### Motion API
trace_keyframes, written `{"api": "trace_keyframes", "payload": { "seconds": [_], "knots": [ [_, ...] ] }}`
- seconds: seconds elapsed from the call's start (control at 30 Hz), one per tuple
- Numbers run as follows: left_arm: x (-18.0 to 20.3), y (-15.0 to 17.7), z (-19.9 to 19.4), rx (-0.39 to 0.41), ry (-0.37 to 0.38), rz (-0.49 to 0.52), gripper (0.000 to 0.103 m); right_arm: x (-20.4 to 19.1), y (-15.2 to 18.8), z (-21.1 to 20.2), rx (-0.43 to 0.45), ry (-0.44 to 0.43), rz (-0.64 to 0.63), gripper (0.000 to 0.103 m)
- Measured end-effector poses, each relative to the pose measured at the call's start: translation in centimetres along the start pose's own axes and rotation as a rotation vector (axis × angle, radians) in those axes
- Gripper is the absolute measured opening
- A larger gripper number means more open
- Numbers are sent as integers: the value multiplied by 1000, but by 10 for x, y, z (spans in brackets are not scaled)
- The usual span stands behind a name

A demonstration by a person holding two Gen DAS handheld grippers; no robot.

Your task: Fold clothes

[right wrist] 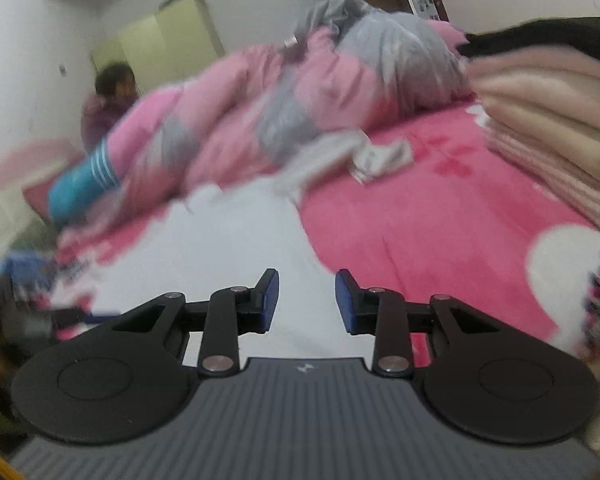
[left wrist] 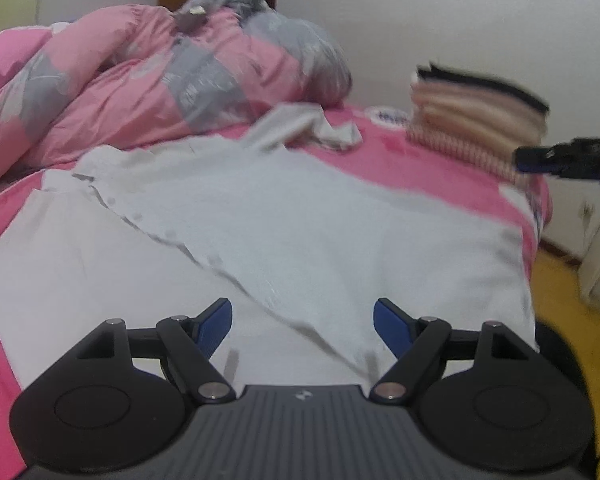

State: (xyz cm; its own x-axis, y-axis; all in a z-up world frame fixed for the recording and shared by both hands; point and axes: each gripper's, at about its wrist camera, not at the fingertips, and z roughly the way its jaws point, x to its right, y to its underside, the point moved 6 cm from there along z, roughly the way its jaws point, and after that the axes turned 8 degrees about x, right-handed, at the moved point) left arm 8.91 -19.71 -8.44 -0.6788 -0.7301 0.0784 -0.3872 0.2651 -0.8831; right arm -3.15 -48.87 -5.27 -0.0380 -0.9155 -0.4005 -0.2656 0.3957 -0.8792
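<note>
Left wrist view: white garment [left wrist: 260, 216], judged light and limp, lies spread on the pink bed [left wrist: 440, 168] below the left gripper [left wrist: 302, 322], whose jaws stand wide and empty; its diagonal folded edge offers a hold. Right wrist view: right gripper [right wrist: 307, 300], narrowly parted and empty, hangs over the garment's edge, with bare bedding rightward before the folded stack [right wrist: 548, 136].

The left black two-finger gripper with blue pads [left wrist: 302, 322] hovers wide open above the white garment [left wrist: 260, 220]; the right black blue-padded gripper [right wrist: 307, 300], narrower, holds nothing.
</note>
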Motion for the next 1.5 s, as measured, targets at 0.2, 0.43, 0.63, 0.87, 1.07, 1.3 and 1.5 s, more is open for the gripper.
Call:
{"api": "trace_keyframes", "payload": {
  "seconds": [0.2,0.43,0.63,0.87,1.07,1.3,1.5],
  "knots": [
    [-45,-40,55,31,-52,-102,65,-48,-42,103,-50,-154,2,31],
    [-83,-17,127,-35,-83,-231,21,-84,-72,263,-197,-191,-62,28],
    [-99,-5,126,12,-29,-347,20,-104,-52,396,-316,-155,-195,25],
    [-110,-1,126,32,25,-444,18,-131,-32,483,-342,-173,-564,29],
    [-112,0,126,38,38,-462,18,-136,-17,512,-411,-264,-602,31],
    [-111,4,123,43,43,-470,18,-105,-25,521,-373,-247,-221,1],
    [-111,6,122,45,43,-471,18,-89,-31,524,-325,-147,-47,9]
  ]
}}
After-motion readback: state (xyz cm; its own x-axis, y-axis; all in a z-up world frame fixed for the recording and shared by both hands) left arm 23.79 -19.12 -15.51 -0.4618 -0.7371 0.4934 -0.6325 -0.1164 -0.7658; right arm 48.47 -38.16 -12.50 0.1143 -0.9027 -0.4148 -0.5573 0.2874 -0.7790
